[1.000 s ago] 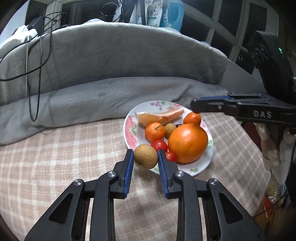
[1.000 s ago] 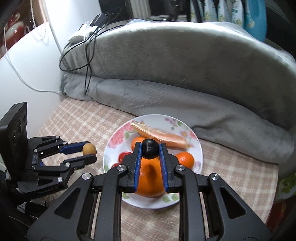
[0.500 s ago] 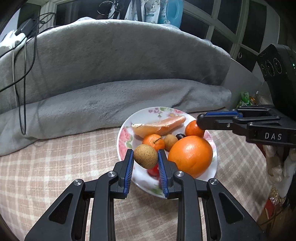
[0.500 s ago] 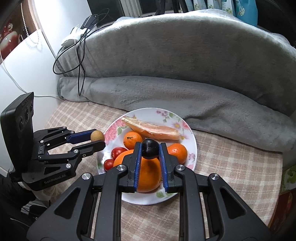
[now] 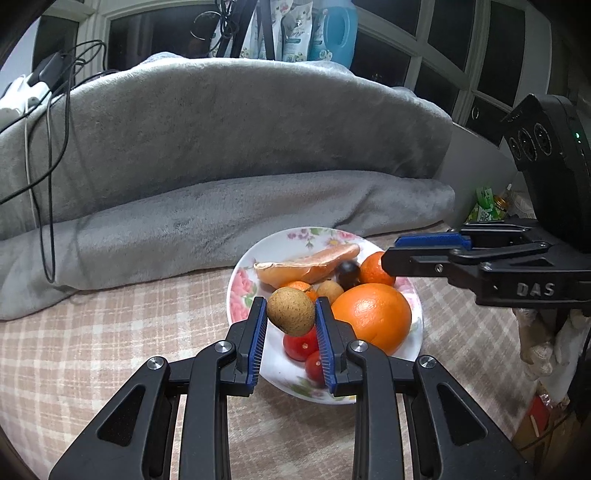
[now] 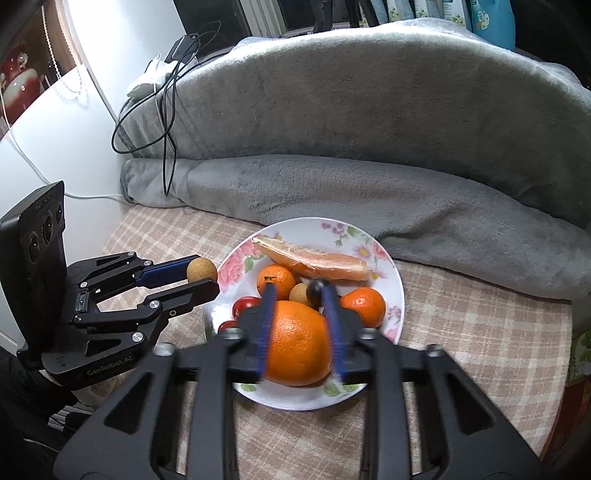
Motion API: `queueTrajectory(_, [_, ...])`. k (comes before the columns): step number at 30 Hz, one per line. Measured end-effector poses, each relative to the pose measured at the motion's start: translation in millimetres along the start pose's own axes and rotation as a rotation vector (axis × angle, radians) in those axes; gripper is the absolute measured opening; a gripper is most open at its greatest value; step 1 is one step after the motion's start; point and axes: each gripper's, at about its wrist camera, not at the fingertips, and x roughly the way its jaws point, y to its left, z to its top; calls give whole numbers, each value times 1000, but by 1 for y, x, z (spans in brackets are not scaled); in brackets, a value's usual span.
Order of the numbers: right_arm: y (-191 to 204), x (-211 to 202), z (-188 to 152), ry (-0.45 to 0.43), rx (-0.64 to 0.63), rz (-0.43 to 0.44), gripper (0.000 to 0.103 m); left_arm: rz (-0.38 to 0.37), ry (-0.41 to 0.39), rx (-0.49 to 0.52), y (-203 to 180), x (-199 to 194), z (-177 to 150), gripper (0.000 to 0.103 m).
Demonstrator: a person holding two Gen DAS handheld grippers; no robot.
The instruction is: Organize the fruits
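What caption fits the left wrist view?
Left gripper holds a brown longan above the floral plate of fruit.

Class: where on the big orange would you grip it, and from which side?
Grip the big orange across its widest middle, coming from above at the plate's near edge: it is round, tops the pile, and smaller fruit crowd its far side.

"DAS" in raised letters on side of right gripper, seen at right in left wrist view. "GenRoboLAI", or close to it, in pale print on lower body of left gripper, near left in right wrist view; last letters unclear. Labels on blue bottle and pouches on far sill too small to read.
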Motion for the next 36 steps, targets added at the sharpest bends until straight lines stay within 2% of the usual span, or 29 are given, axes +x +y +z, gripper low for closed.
queueTrajectory(8, [1,-11,1,-38,18,-7,48,8,-18,3,-2,-11,0,26])
queueTrajectory(10, [1,-12,0,-44,24,-15,54,9,-23,3,-3,-14,1,38])
queueTrajectory(11, [0,-13,-1,-49,28,-21,61,9,-26,4,-3,-16,1,40])
queueTrajectory(12, [0,-15,-2,-55,31,-26,64,10,-28,5,-3,-18,1,40])
queueTrajectory(14, [2,-18,-4,-64,33,-32,65,16,-32,8,-4,-21,1,42])
queueTrajectory(16, [3,-21,-6,-69,35,-36,65,18,-35,5,-4,-24,0,52])
queueTrajectory(18, [4,-24,-8,-79,43,-44,76,21,-40,3,-5,-27,0,52])
queueTrajectory(22, [8,-31,-12,-102,44,-62,79,23,-42,1,-6,-33,-2,63])
queueTrajectory(34, [33,-66,-26,-188,41,-151,81,61,-74,-36,-5,-63,-10,71])
queueTrajectory(36, [38,-75,-29,-214,42,-176,93,65,-82,-39,-5,-69,-11,72])
